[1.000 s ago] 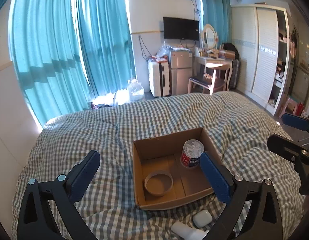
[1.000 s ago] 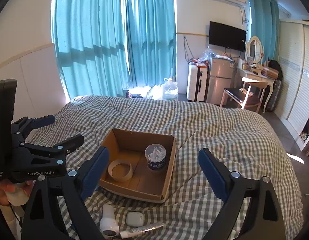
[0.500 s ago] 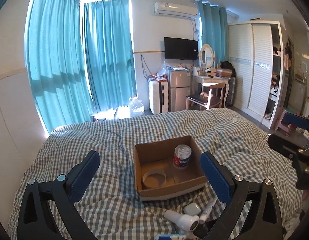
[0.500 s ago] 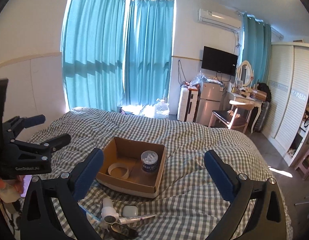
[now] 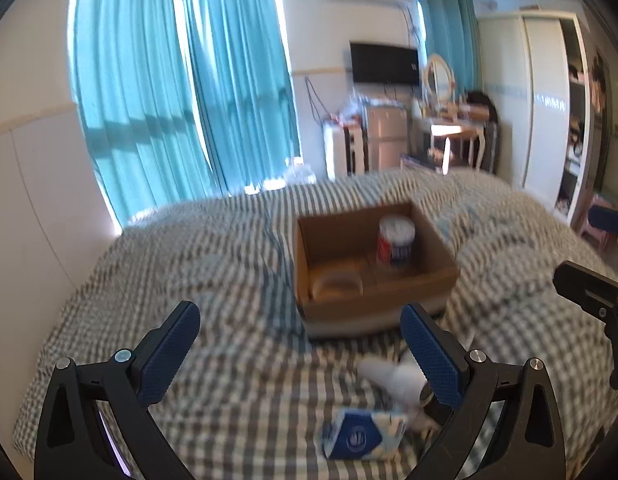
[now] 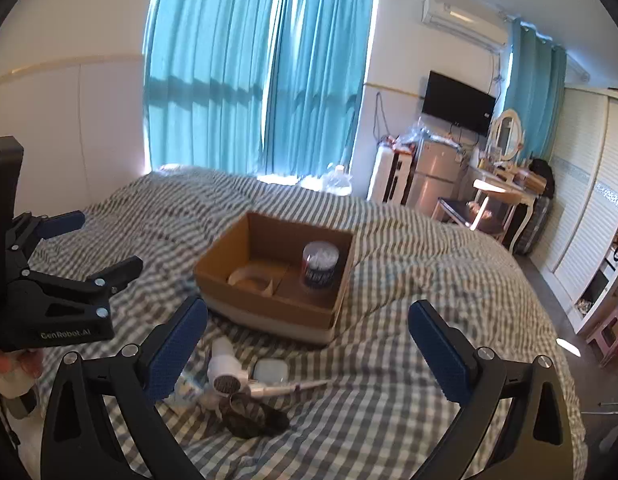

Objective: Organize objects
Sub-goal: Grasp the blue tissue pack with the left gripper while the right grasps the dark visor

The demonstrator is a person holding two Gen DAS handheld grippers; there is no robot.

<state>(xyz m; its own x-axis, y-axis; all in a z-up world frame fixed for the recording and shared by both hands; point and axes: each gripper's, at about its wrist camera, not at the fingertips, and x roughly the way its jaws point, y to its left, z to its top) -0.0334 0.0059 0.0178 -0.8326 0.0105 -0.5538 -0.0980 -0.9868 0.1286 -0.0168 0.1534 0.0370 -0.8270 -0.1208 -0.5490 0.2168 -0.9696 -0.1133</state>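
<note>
Where the grey-and-white checked bed cover (image 6: pixel 389 360) fills both views, shows an open brown cardboard box (image 6: pixel 269 312) resting on it. Inside the box, shows a clear round jar of cotton swabs with a dark label (image 6: pixel 320 266) upright at the right side, and a pale roll of tape (image 6: pixel 249 276) lying flat at the left.

In front of the box, on the cover, shows a small white hair dryer (image 6: pixel 225 368), a white rounded case (image 6: pixel 270 371) just beside it, a slim white tube (image 6: pixel 293 388), a dark crumpled item (image 6: pixel 253 420) farthest from the box, and a blue-and-white tissue pack (image 5: pixel 361 434), blurred.

Shows the left gripper (image 5: pixel 299 316) released, blue pads spread wide, empty, short of the box's front wall. Shows the right gripper (image 6: pixel 307 310) likewise released and empty, above the loose items before the box.
</note>
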